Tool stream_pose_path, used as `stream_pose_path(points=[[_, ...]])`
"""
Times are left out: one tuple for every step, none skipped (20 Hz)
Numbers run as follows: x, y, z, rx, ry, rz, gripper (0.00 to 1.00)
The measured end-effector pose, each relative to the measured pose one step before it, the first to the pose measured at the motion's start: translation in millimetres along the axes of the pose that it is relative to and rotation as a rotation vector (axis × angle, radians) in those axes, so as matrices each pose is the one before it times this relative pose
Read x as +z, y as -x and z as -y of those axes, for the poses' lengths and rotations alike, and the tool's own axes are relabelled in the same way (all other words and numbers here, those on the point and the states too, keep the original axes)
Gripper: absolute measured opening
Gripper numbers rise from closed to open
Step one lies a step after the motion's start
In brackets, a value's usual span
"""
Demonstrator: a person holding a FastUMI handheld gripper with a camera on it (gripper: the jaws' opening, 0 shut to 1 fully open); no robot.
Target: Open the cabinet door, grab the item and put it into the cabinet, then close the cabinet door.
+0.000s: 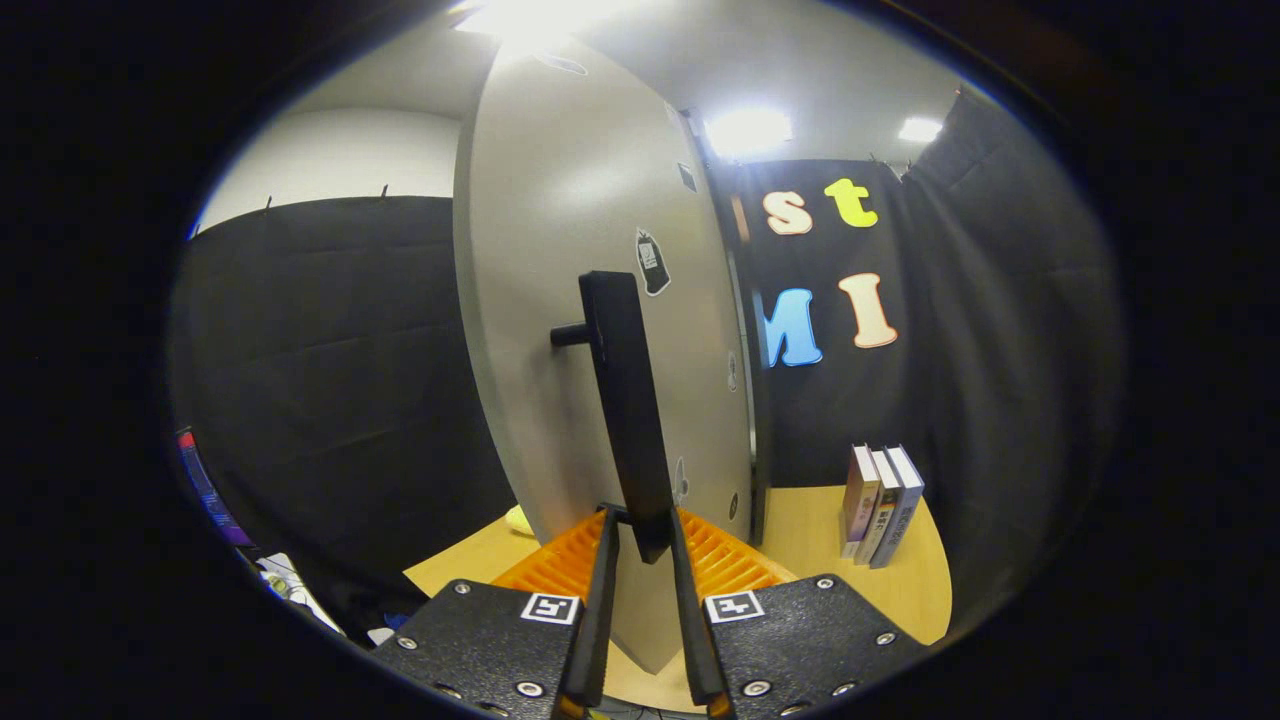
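— How many things do you count?
— One cabinet door (580, 300), pale grey, swung edge-on toward the camera, with one black bar handle (628, 400) on it. Three books (882, 505) stand upright together on the wooden surface (815, 530), beyond the door.
— And the tool (643, 545)?
— Clamped on the handle's lower end, both fingers against it.
— Anything unclear?
— The cabinet's inside is hidden behind the door. A small yellow thing (518, 519) by the door's foot is too cut off to identify.

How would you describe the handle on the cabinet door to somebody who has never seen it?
Find the tall pale cabinet door standing on the wooden table. A long dark bar handle runs down its face, held off by a short stub, its lower end between the gripper jaws.
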State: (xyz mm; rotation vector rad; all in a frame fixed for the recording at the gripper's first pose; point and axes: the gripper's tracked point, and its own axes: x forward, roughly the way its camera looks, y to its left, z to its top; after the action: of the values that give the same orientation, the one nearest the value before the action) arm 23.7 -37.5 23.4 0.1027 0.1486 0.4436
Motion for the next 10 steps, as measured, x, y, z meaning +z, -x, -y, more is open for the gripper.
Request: stream_pose_path(points=[[-0.78, -0.75, 2.05, -0.01875, -0.00378, 0.00516, 0.34], [-2.08, 0.36, 3.02, -0.02007, 0.00012, -0.00719, 0.37], [3.18, 1.6, 1.53, -0.0141, 0.00241, 0.0215, 0.38], [-2.22, 0.83, 4.87, -0.02034, 0.00754, -0.00324, 0.4], [2.52, 1.59, 5.84, -0.01916, -0.00557, 0.01543, 0.41], [-2.12, -0.44, 5.13, -0.02026, -0.00529, 0.00134, 0.45], [2.45, 4.55, 4.81, -0.02098, -0.01263, 0.01276, 0.48], [-0.77, 0.32, 5.33, -0.01773, -0.00658, 0.00725, 0.55], [-0.75, -1.95, 4.08, -0.01481, -0.00402, 0.01194, 0.62], [0.63, 0.93, 3.43, -0.01349, 0.0132, 0.00578, 0.69]])
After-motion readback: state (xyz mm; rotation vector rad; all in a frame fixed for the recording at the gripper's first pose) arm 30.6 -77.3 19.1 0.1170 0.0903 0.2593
